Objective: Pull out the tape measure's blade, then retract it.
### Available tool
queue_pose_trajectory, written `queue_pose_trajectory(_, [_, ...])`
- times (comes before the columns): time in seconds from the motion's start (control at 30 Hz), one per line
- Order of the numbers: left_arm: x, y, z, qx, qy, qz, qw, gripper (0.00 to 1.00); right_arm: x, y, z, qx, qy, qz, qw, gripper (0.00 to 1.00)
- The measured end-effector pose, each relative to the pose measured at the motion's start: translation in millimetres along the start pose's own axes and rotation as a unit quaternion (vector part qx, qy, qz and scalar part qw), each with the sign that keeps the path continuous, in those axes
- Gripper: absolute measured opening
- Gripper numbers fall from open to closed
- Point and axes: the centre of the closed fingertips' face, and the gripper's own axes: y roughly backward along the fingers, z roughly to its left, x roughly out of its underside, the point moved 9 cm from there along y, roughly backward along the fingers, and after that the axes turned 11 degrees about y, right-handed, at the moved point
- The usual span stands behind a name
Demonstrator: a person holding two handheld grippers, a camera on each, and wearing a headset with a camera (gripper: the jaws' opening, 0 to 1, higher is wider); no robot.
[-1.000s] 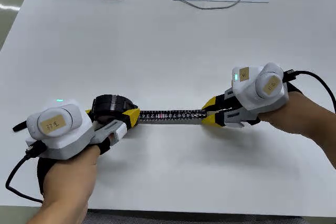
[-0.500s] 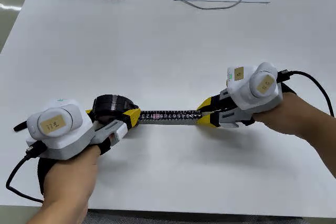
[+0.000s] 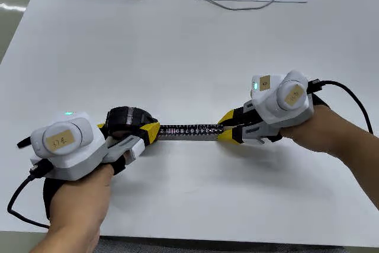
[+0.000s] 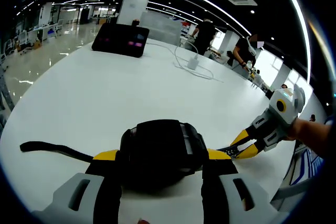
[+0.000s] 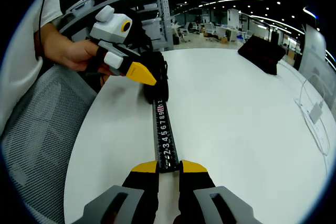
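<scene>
Clamping tape measure (image 3: pixel 125 121) at 9 o'clock, left tool (image 3: pixel 141 137); right tool (image 3: pixel 228 130) pinches blade (image 3: pixel 189 130) at 3 o'clock; loose pinch could whip it back.

At left, tape measure (image 3: pixel 125 121); blade (image 3: pixel 189 130) rightward into right claw (image 3: pixel 227 130).

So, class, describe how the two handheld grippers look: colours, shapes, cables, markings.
The left gripper and right gripper match. Each has a rounded white housing with a tan handwritten sticker and a small green light, grey-and-black jaws tipped in yellow, and a black cable at the rear.
</scene>
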Motion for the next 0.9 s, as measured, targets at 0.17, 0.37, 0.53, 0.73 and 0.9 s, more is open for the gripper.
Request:
queue_pose_trajectory(0.17, [0.1,0.1,-0.1,0.0,0.001,0.0,1.0,0.57,-4.7,-4.4,1.2,-0.002,-0.001,-0.004,1.0,0.1])
queue_pose_trajectory(0.37, [0.0,0.1,-0.6,0.001,0.003,0.0,1.0,0.57,-11.8,-11.7,1.9,-0.005,-0.004,-0.015,0.9999,0.1])
queue_pose_trajectory(0.53, [-0.2,0.0,-0.8,0.002,0.004,0.0,1.0,0.57,-15.8,-17.5,1.7,-0.008,-0.004,-0.02,0.9998,0.1])
queue_pose_trajectory(0.73, [-0.3,-0.2,-0.6,0.002,0.005,-0.001,1.0,0.57,-20.6,-23.2,1.6,-0.01,-0.004,-0.026,0.9996,0.1])
queue_pose_trajectory(0.9, [-0.3,-0.3,-0.6,0.002,0.006,0.0,1.0,0.57,-23.2,-26.2,1.7,-0.011,-0.004,-0.031,0.9994,0.1])
